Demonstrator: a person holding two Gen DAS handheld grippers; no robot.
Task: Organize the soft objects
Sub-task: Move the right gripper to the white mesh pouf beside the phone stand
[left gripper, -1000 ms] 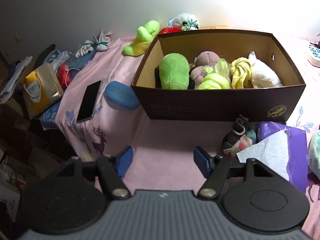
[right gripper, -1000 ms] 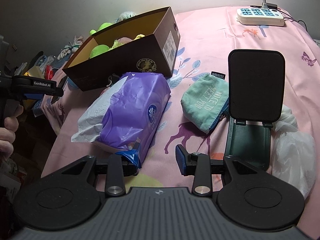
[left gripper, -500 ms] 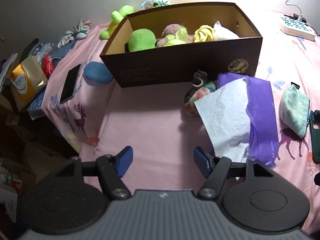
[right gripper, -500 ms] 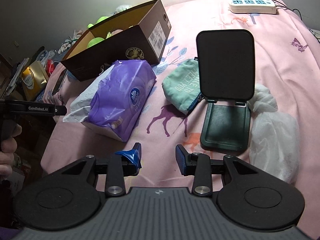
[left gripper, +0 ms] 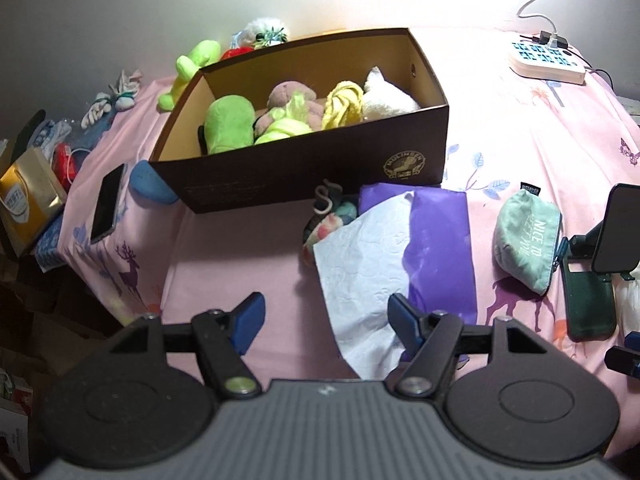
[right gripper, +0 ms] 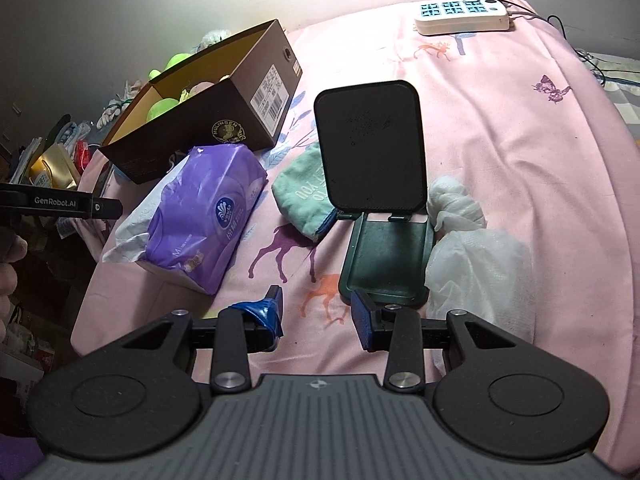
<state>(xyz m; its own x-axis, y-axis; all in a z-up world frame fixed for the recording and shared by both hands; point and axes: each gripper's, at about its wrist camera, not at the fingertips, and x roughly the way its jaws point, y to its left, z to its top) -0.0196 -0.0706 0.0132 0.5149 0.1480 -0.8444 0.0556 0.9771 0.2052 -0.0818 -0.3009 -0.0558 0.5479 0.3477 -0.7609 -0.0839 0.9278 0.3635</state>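
Note:
A brown shoe box on the pink bed holds several plush toys: a green one, a pink one, a yellow one and a white one. A small multicoloured soft toy lies at the box's front, beside a purple tissue pack. A teal pouch lies to the right. My left gripper is open and empty, hovering near the tissue pack. My right gripper is open and empty, in front of a phone stand.
A black phone stand, a white crumpled bag and a power strip lie on the right. A green plush, knotted socks, a phone and a blue pad lie left of the box. The bed edge drops off at left.
The left gripper has pulled back and swung right, so the tissue pack, pouch and stand came into view. The right gripper has drawn back and risen. Both stay open.

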